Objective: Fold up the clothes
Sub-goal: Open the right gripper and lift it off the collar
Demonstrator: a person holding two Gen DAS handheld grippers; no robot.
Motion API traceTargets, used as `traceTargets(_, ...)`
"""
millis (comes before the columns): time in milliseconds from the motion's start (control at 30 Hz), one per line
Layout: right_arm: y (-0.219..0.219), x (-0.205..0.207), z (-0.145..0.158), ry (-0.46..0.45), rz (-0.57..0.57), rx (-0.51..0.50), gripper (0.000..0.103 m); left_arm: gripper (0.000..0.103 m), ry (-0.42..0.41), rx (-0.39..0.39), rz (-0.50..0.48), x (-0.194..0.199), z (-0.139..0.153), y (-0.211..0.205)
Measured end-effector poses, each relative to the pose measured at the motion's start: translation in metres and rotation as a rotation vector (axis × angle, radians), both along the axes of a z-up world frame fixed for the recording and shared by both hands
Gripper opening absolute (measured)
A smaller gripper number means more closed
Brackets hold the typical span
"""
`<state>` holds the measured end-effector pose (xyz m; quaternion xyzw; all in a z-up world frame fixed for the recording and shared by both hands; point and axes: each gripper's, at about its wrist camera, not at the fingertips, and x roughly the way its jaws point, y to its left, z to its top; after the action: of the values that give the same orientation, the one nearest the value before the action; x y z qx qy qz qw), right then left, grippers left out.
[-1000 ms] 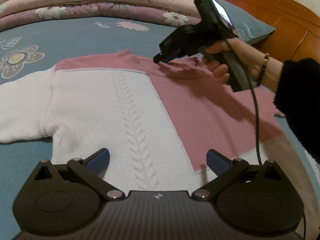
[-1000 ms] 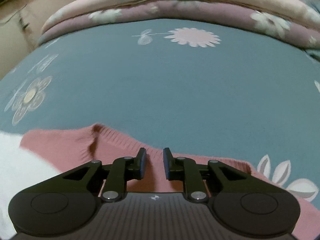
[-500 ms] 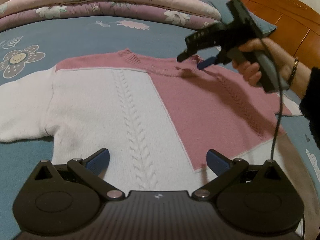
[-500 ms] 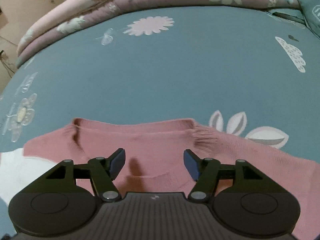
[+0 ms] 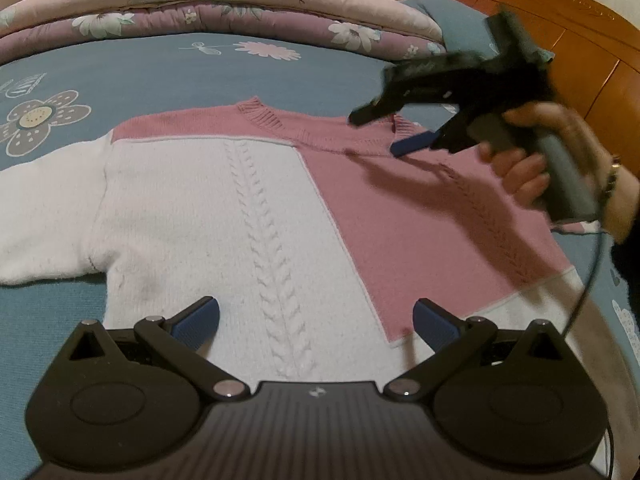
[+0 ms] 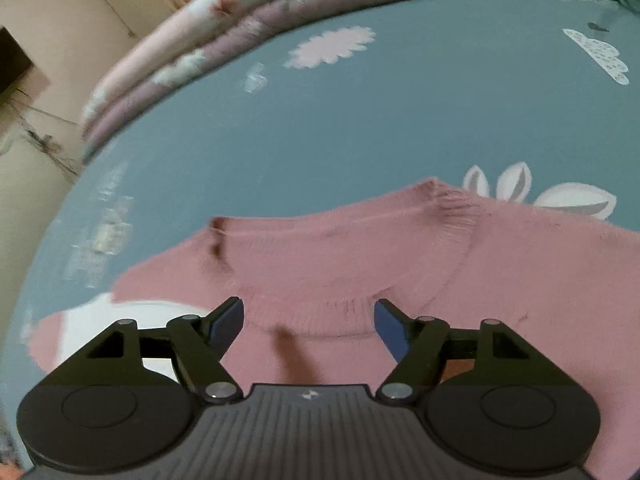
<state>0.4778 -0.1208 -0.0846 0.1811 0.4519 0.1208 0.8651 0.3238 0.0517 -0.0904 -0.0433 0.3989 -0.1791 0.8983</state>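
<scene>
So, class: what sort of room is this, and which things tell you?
Most likely a bedroom: a sweater lies on a bed's blue floral sheet, with a folded quilt and wooden headboard behind.

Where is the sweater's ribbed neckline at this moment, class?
In the left wrist view, the ribbed neckline lies at the far edge of the pink and white sweater on the blue bedsheet, just below the open right claw.
</scene>
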Motion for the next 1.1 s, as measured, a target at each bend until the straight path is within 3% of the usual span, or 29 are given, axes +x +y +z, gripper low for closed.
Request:
traceTargets(67, -0.005, 0.008, 0.004, -0.03, -0.048, -0.021, 0.076, 0.102, 0.0, 0.003, -0.001, 0.001, 0.0, 0.0)
traceTargets(200, -0.03, 0.012, 0.02, -0.074, -0.151, 0.057, 0.076, 0.102, 0.0, -0.002, -0.002, 0.002, -0.001, 0.001)
traceTargets(400, -0.037, 0.028, -0.001, -0.078, -0.208, -0.077, 0.078, 0.102, -0.005, 0.008, -0.002, 0.001, -0.002, -0.001)
traceTargets(467, -0.036, 0.029, -0.004, -0.091, -0.215, -0.054, 0.09, 0.102, -0.006, 0.018, -0.002, 0.002, -0.002, -0.002)
traceTargets(633, -0.021, 0.007, 0.021, -0.099, -0.157, -0.105, 0.09, 0.102, 0.003, 0.012, -0.005, 0.001, 0.001, -0.002)
traceTargets(733, -0.015, -0.015, 0.036, -0.1, -0.122, -0.06, 0.09, 0.102, 0.017, -0.014, -0.009, -0.002, 0.006, 0.002)
traceTargets(867, -0.006, -0.043, 0.028, -0.049, -0.081, 0.004, 0.09, 0.102, 0.017, -0.021, -0.018, -0.007, 0.012, 0.001)
traceTargets(1100, -0.025, -0.065, 0.009, -0.003, -0.173, 0.067, 0.09, 0.102, 0.013, 0.017, -0.053, -0.017, 0.016, -0.006)
